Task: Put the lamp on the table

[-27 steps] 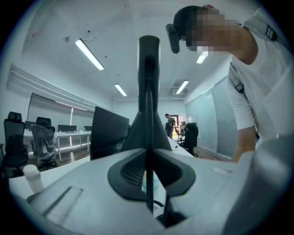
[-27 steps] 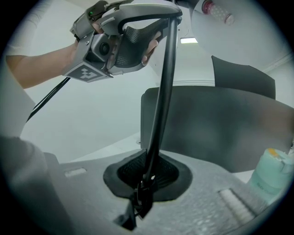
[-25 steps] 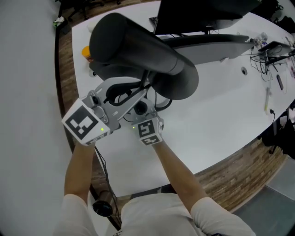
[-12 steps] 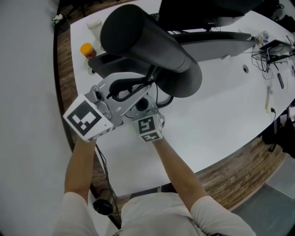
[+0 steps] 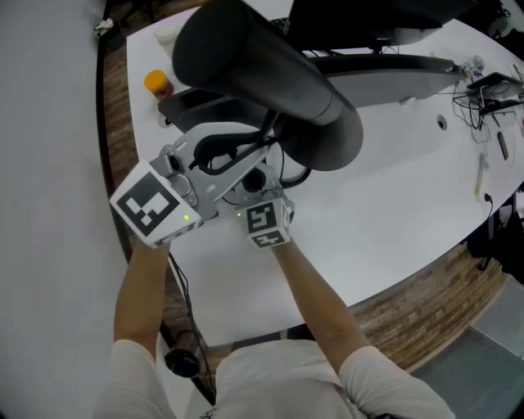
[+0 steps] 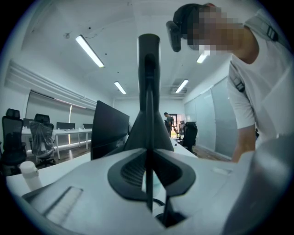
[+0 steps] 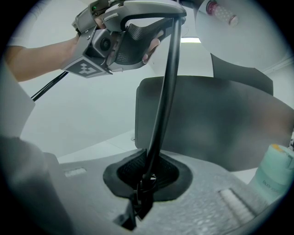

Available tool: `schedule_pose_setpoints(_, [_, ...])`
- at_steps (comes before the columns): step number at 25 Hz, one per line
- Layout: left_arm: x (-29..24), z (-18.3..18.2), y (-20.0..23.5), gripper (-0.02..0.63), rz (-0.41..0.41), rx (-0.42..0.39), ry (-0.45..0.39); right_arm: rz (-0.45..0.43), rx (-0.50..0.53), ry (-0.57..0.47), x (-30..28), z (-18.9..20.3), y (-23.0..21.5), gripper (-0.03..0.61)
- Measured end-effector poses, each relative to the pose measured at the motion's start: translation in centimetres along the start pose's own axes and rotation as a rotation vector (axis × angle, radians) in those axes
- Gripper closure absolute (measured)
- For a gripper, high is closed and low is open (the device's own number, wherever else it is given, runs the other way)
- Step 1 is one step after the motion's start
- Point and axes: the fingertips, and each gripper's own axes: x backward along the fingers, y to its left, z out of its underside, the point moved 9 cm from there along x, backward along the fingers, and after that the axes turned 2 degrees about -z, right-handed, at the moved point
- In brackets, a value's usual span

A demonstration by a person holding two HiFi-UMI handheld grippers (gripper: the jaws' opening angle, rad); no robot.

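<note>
The lamp has a big dark grey shade point(image 5: 262, 82) on a thin black stem point(image 7: 165, 92), and I hold it up over the white table point(image 5: 385, 188). In the head view my left gripper point(image 5: 258, 154) reaches in from the left, shut on the stem just under the shade. In the left gripper view the stem point(image 6: 148, 114) runs straight up between the pads of the left gripper point(image 6: 149, 183). My right gripper point(image 5: 254, 186) sits lower. In the right gripper view the right gripper point(image 7: 146, 176) is shut on the stem's lower end, where a black cable hangs. The shade hides the stem's top.
An orange-capped bottle point(image 5: 157, 84) and a black monitor point(image 5: 368, 16) stand at the back of the table. Loose cables and pens point(image 5: 483, 90) lie at the far right. A pale bottle point(image 7: 275, 170) shows at the right in the right gripper view. The table's wooden edge point(image 5: 426, 286) is near me.
The lamp shade has shifted a little up and to the right, uncovering the orange-capped bottle. Both grippers keep their hold on the stem and have barely moved.
</note>
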Motion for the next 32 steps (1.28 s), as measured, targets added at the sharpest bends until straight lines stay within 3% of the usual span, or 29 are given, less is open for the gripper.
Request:
schedule_pose_setpoints(6, [0.5,0.9,1.0,0.58,0.011,-0.079,-0.036,-0.002,0.016,0.0,-0.3,0.4,0.0,0.541])
schedule_pose_setpoints(10, [0.5,0.7,0.4,0.58,-0.013,0.003,-0.012,-0.003,0.027,-0.003,-0.3,0.7,0.0,0.541])
schedule_pose_setpoints(32, [0.5,1.1,-0.2,0.578,-0.022,0.011,0.008,-0.025,0.044,0.022,-0.1,1.5,-0.2,0.531])
